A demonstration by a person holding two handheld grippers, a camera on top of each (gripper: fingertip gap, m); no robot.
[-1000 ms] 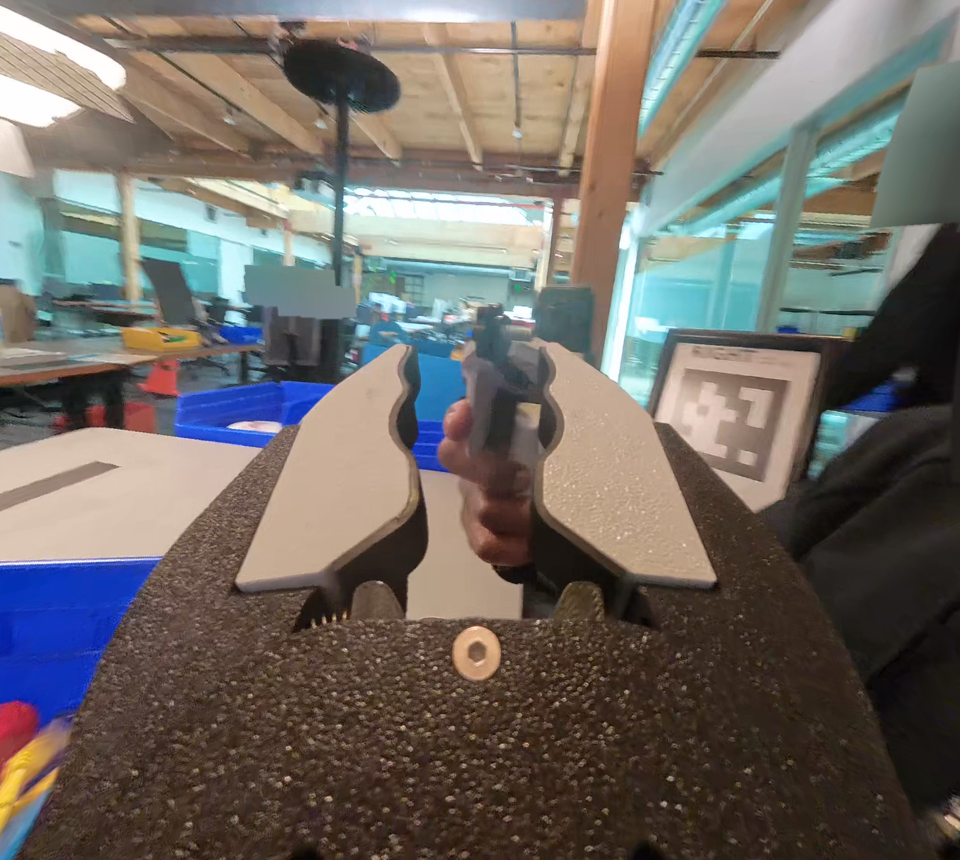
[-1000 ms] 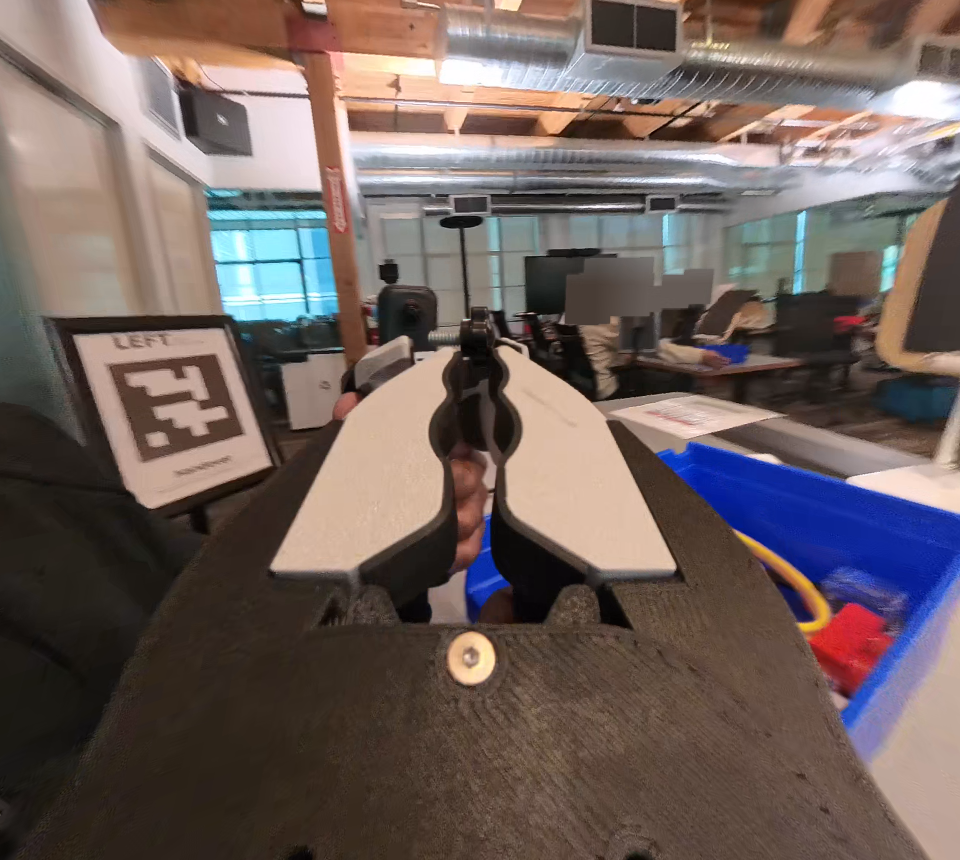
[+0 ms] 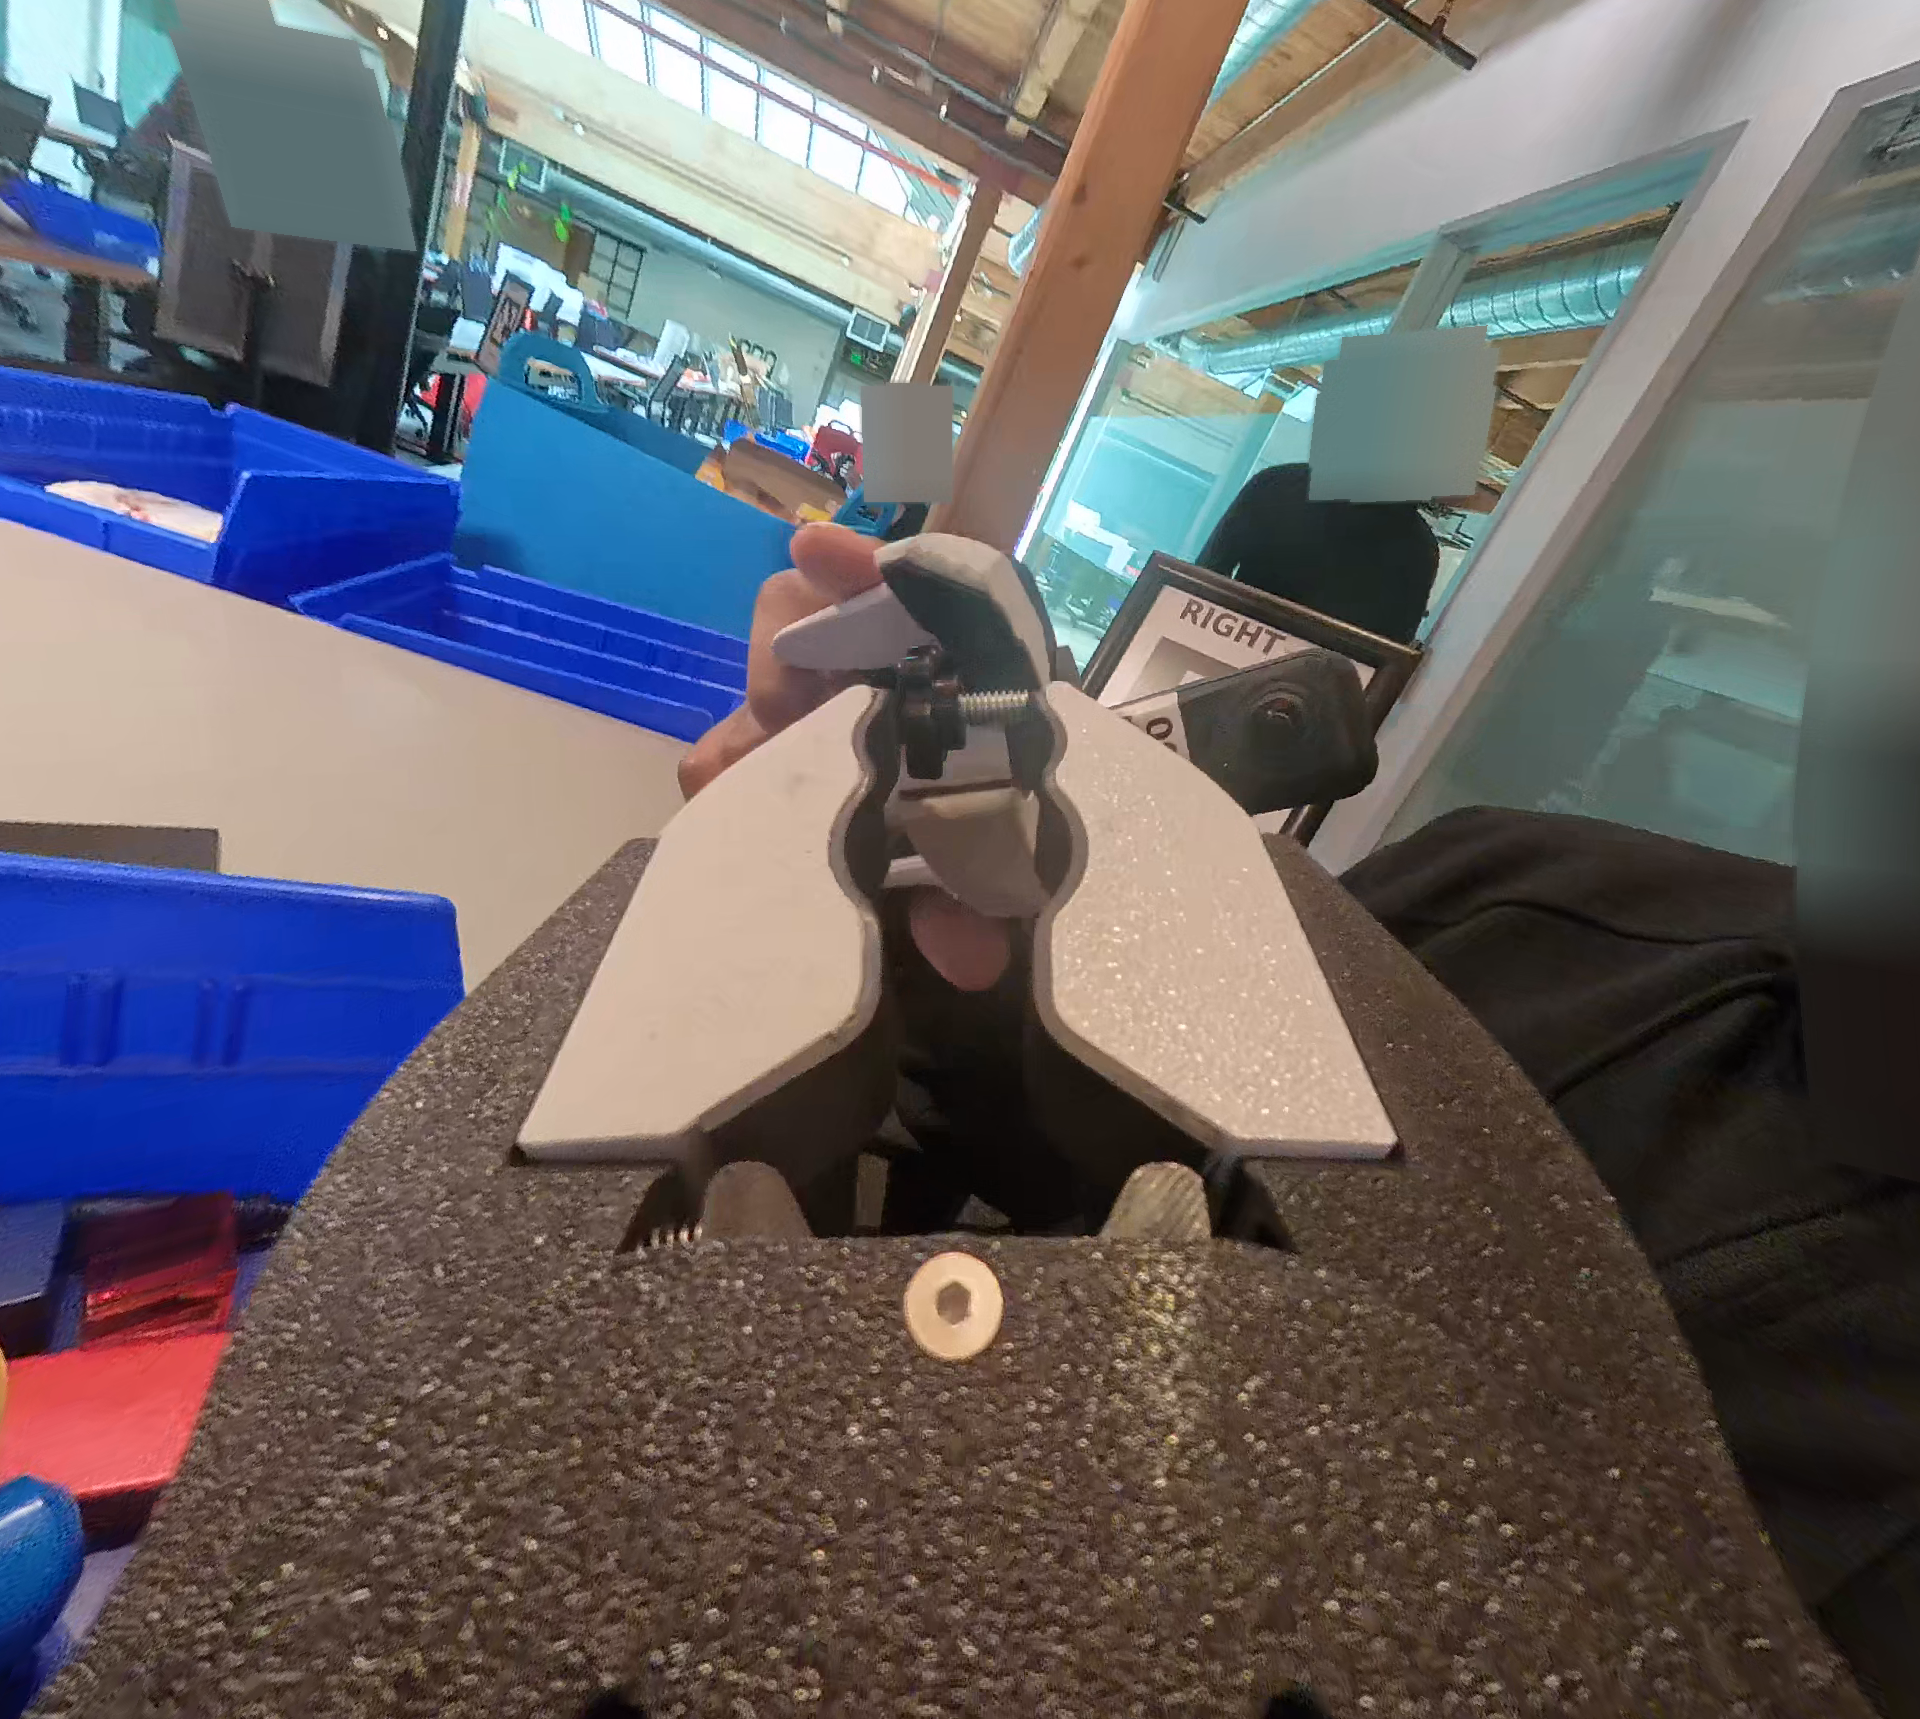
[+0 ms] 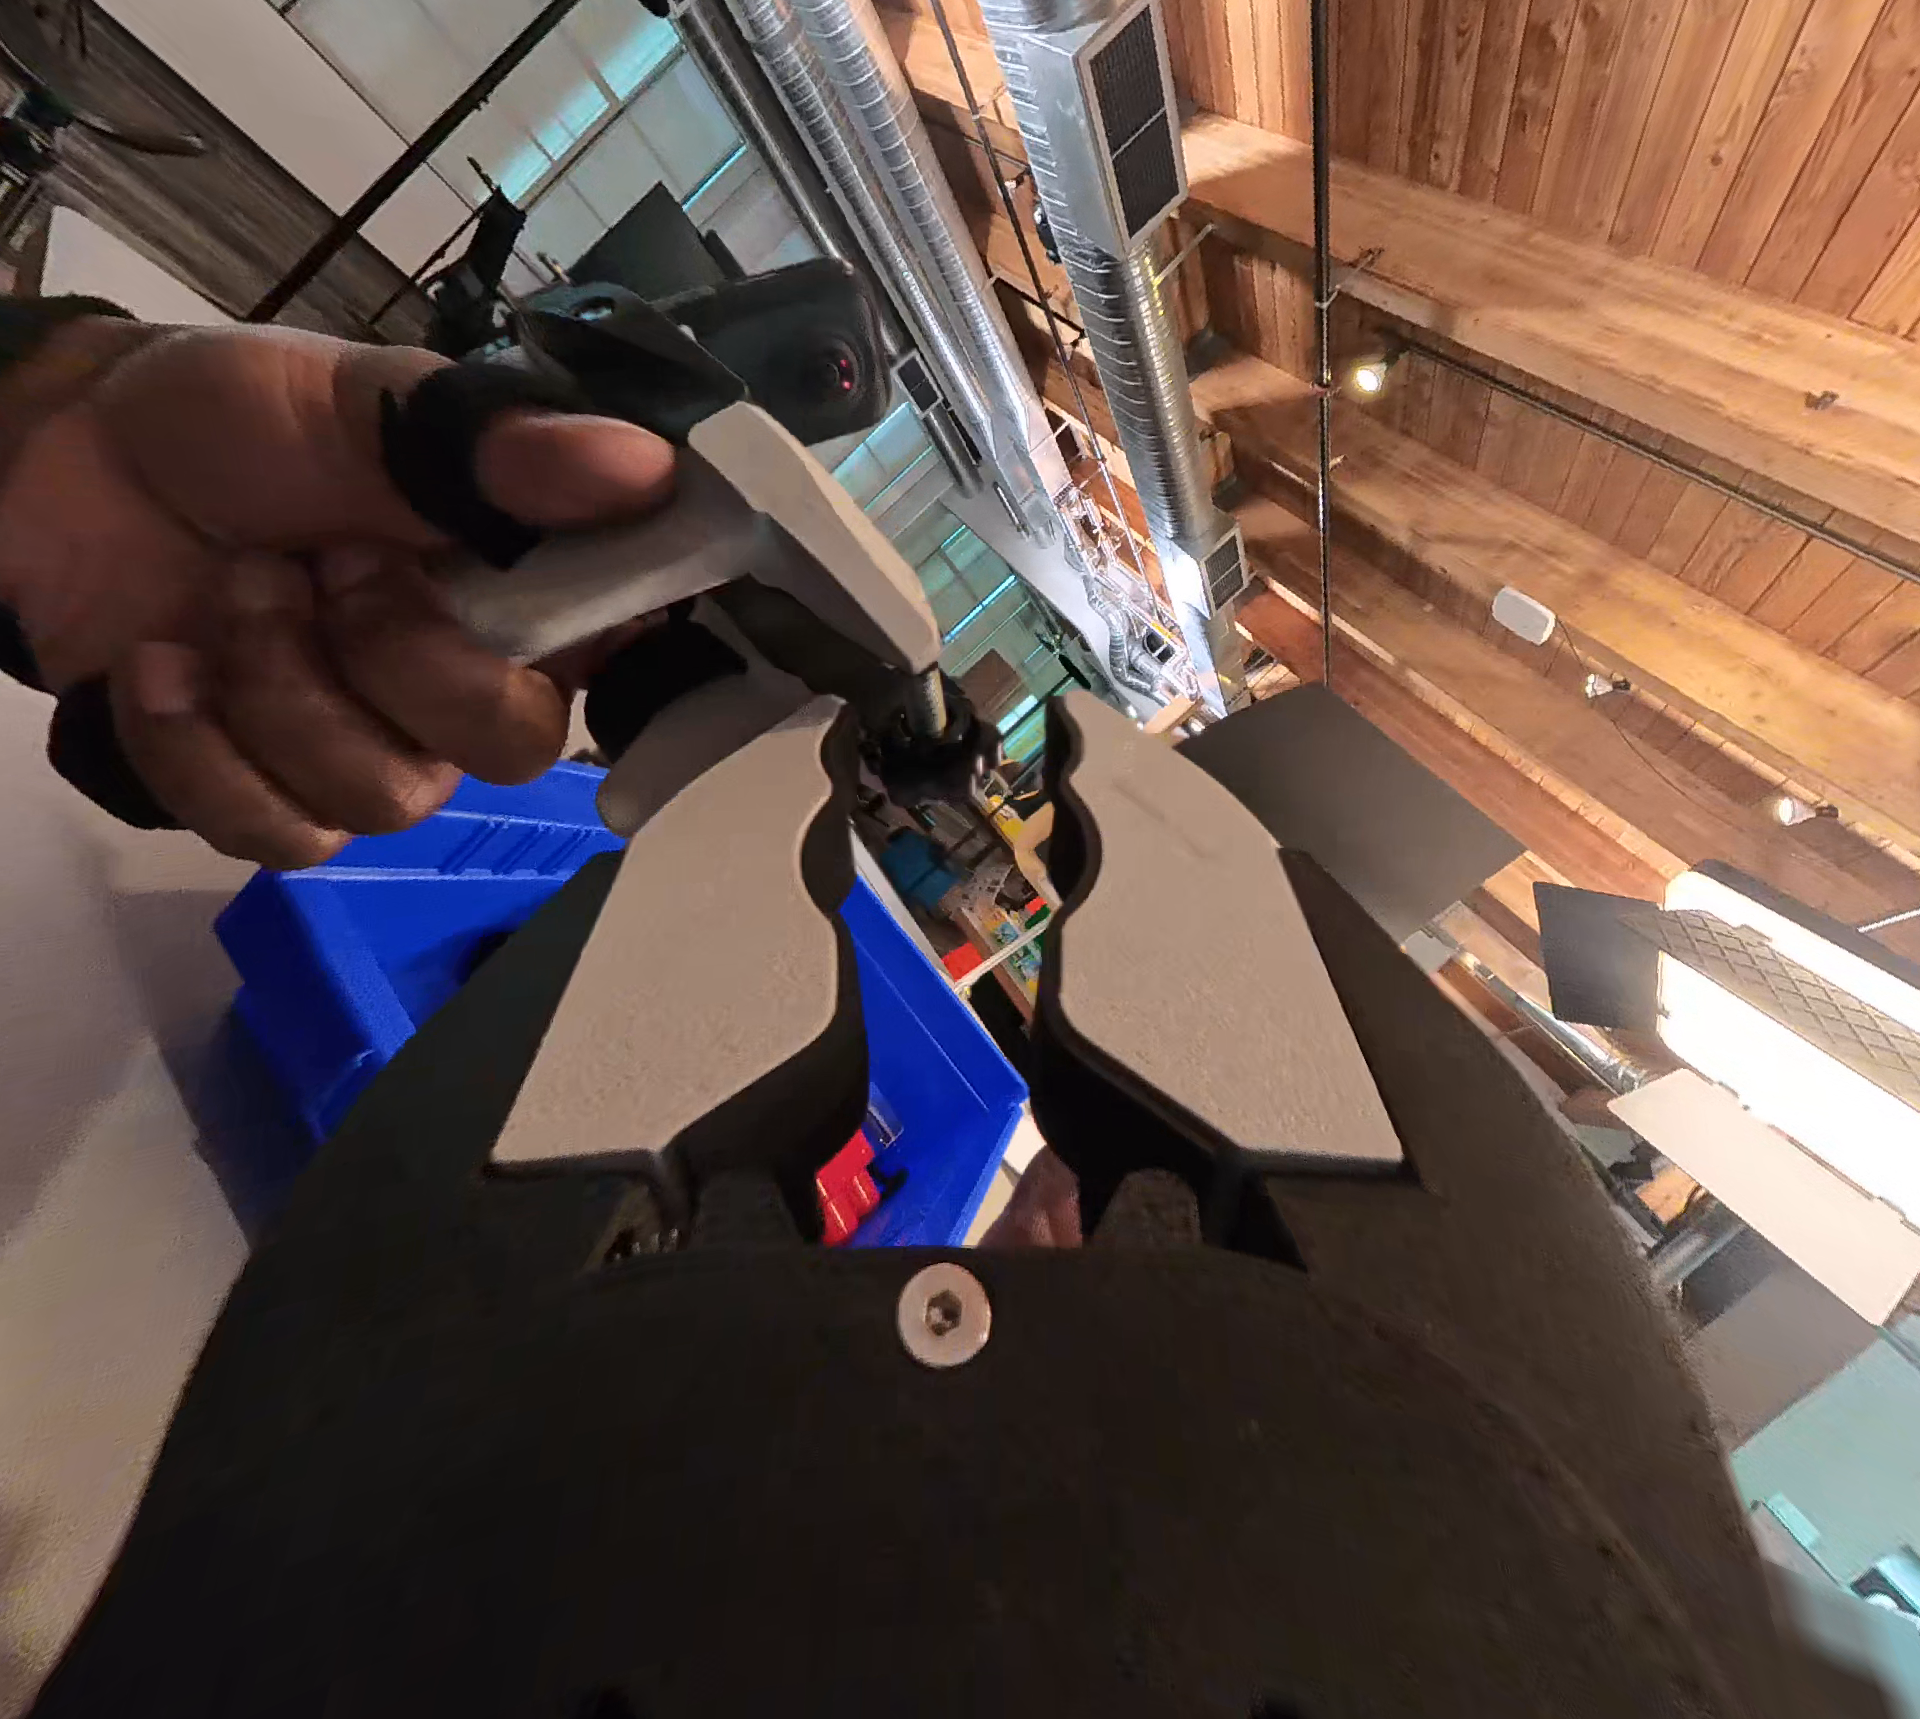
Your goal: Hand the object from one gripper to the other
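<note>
In the left wrist view I see my left gripper point(image 3: 956, 734) clenched on the small black knob with a threaded screw point(image 3: 940, 719), while the right gripper point(image 3: 904, 620) meets it. Blue bins point(image 3: 239, 485) on the white table point(image 3: 260, 734) hold pale items. In the right wrist view my right gripper point(image 4: 940, 724) is released, its jaws apart around the knob; a blue bin point(image 4: 416, 900) below holds a red piece point(image 4: 847, 1191).

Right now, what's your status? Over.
Left gripper shut on black thumbscrew. Right gripper open, close beside it. Nothing in the way.
</note>
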